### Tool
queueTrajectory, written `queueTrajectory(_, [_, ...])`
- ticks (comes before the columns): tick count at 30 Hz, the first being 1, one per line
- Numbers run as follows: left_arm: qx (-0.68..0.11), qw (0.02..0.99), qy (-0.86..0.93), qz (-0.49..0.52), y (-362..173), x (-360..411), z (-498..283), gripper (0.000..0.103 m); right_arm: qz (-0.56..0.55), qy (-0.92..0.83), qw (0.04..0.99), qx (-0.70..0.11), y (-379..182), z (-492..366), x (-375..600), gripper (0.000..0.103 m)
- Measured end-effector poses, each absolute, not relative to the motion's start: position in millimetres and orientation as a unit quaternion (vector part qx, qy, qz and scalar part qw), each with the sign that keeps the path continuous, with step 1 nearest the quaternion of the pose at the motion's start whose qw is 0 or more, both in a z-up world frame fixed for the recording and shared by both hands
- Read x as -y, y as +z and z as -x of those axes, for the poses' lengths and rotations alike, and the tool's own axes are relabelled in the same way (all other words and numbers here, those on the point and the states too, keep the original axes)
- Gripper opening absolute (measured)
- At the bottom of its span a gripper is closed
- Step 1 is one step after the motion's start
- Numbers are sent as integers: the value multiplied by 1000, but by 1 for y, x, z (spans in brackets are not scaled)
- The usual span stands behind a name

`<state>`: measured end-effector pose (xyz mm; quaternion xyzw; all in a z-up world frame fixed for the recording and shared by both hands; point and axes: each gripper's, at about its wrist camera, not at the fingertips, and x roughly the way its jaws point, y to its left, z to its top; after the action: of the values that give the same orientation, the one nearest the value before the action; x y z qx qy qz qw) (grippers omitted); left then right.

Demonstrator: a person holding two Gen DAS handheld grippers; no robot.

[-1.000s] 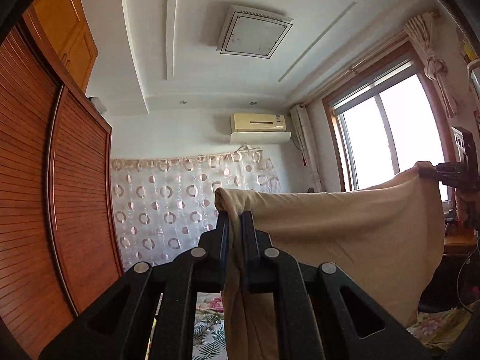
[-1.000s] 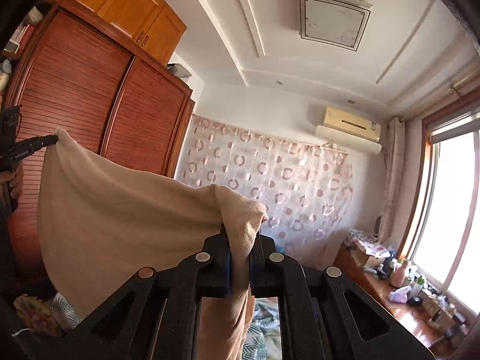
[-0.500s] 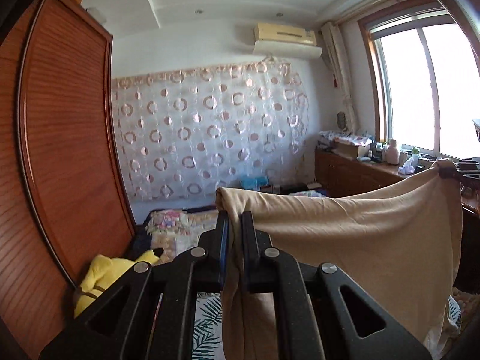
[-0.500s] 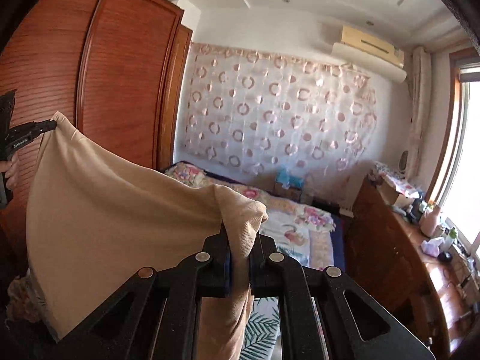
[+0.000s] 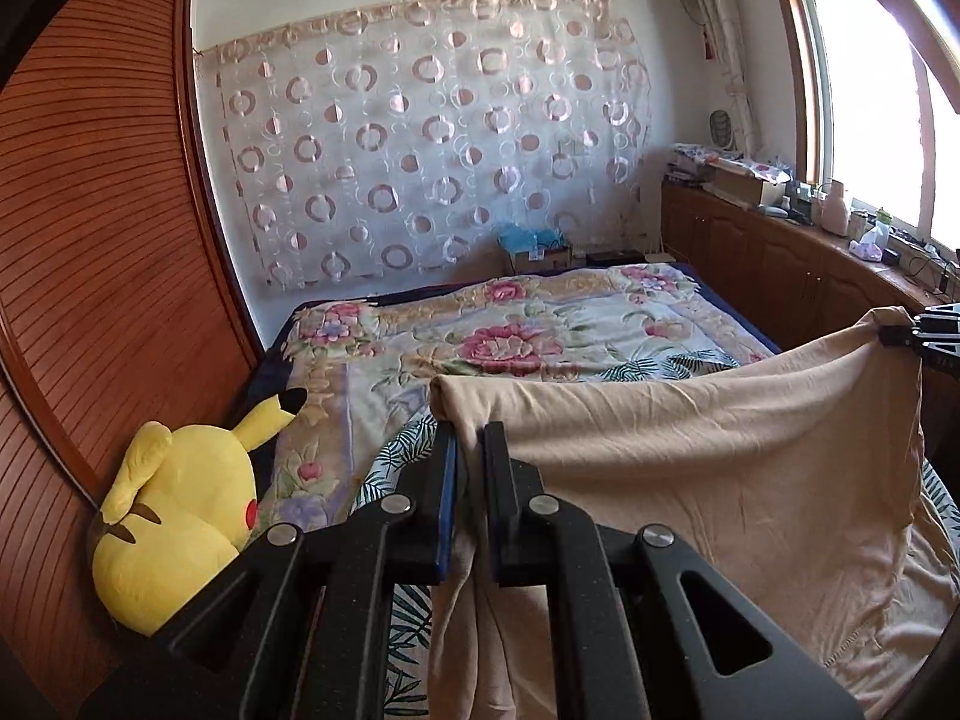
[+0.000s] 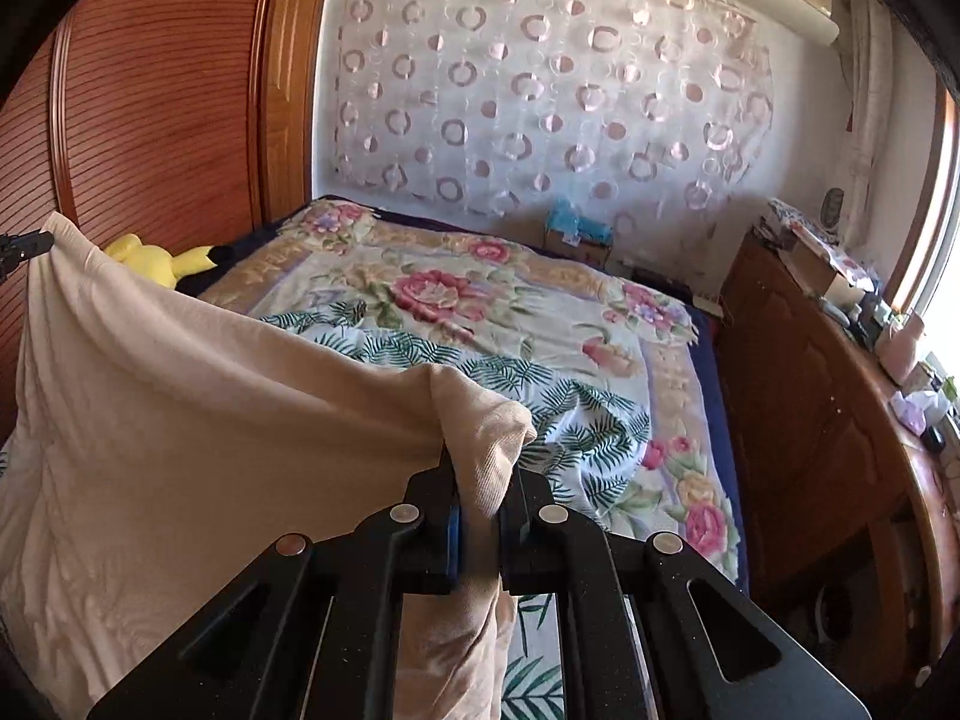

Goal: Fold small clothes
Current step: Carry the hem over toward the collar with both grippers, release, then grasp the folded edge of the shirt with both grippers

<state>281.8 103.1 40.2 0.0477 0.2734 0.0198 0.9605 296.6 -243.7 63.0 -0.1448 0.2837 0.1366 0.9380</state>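
Note:
A beige garment [image 5: 708, 468] hangs stretched between my two grippers above the bed. My left gripper [image 5: 468, 438] is shut on its left top corner. My right gripper [image 6: 480, 468] is shut on its right top corner, and it also shows at the right edge of the left wrist view [image 5: 924, 336]. The garment [image 6: 180, 420] sags in the middle and its lower part drapes toward the bed. In the right wrist view the left gripper [image 6: 24, 246] shows at the far left edge, pinching the cloth.
A bed with a floral quilt [image 5: 540, 336] lies ahead. A yellow plush toy [image 5: 174, 516] sits at the bed's left edge against the wooden wardrobe [image 5: 90, 240]. A wooden cabinet [image 6: 828, 396] with clutter runs along the right under the window. A circle-patterned curtain [image 5: 432, 150] covers the far wall.
Both grippers have tilted down from facing the ceiling to facing the bed, lowering the stretched garment. Both stay shut on its corners.

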Motion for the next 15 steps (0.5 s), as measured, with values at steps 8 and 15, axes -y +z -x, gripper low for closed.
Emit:
queueTrajectory(8, [-312, 950, 6, -29, 13, -110, -306, 24, 124, 106, 930, -330, 60, -337, 215, 31])
queueTrajectory(15, [-355, 934, -28, -21, -21, -118, -275, 73, 103, 133, 926, -339, 48, -288, 228, 35])
